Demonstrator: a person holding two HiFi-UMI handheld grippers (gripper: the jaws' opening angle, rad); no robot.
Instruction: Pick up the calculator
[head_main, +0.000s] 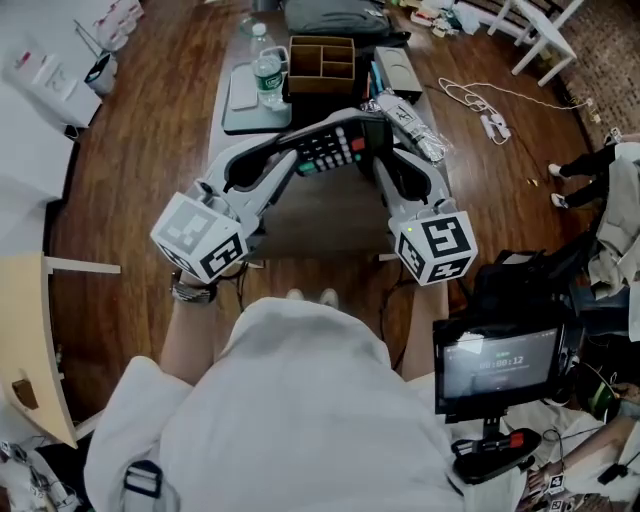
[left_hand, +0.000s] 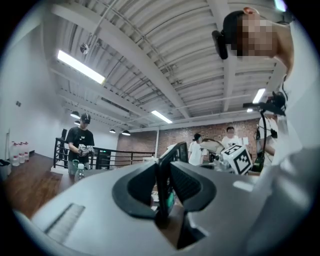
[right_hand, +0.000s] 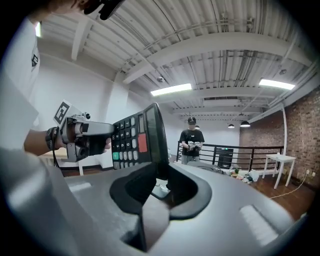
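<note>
The black calculator (head_main: 335, 146), with red and green keys, is held up above the narrow table (head_main: 330, 215) between both grippers. My left gripper (head_main: 293, 152) is shut on its left end and my right gripper (head_main: 378, 150) is shut on its right end. In the left gripper view the calculator (left_hand: 172, 156) stands edge-on, clamped between the jaws of the left gripper (left_hand: 164, 174). The right gripper view shows the calculator's (right_hand: 132, 140) key face, with its edge pinched in the right gripper (right_hand: 159, 172) and the left gripper behind it.
On the table's far end stand a water bottle (head_main: 267, 72), a wooden divided box (head_main: 322, 60), a grey tray (head_main: 245, 100) and a plastic-wrapped item (head_main: 410, 125). A monitor on a stand (head_main: 500, 365) is at right. A cable and power strip (head_main: 490, 120) lie on the floor.
</note>
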